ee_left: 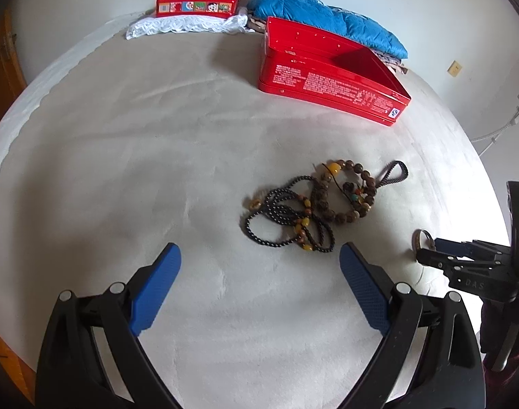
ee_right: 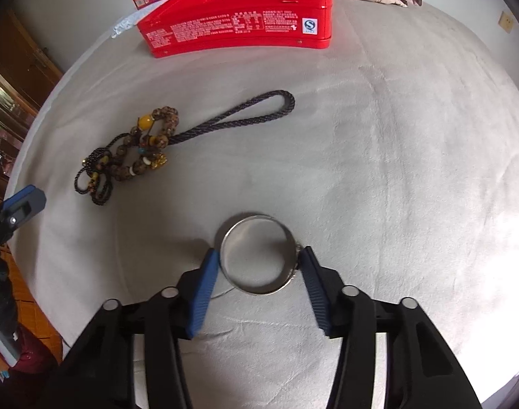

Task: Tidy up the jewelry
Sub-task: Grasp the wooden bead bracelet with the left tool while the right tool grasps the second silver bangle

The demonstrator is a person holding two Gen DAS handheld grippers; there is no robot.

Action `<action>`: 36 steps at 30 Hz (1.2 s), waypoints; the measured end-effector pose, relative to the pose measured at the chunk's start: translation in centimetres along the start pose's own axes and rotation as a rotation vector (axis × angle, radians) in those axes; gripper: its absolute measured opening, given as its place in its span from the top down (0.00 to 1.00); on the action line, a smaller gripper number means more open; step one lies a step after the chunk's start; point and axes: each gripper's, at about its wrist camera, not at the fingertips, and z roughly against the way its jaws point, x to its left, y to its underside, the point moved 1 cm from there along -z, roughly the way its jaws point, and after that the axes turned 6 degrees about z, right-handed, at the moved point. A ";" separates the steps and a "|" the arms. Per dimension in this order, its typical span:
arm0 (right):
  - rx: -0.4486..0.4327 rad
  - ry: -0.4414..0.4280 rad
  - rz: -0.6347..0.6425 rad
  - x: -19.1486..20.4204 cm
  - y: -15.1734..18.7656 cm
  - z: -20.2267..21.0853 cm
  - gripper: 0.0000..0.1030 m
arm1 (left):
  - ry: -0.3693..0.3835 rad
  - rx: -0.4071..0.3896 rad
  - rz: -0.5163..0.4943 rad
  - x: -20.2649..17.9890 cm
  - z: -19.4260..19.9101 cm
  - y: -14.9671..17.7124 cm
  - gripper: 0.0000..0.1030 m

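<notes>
Two blue-padded grippers work over a pale grey plush bed cover (ee_right: 378, 129). The right gripper (ee_right: 259, 259) is clamped on a silver metal bangle (ee_right: 257, 284) near the cover's front edge. The left gripper (ee_left: 259, 255) hangs with jaws wide apart just before a tangle of dark and amber bead bracelets (ee_left: 314, 211). An open red tin box (ee_right: 239, 17) sits toward the far edge.
</notes>
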 end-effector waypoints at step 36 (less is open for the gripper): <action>-0.020 -0.052 -0.114 -6.3 -1.6 0.7 0.53 | 0.098 0.196 -0.234 -10.3 -7.6 -2.6 0.53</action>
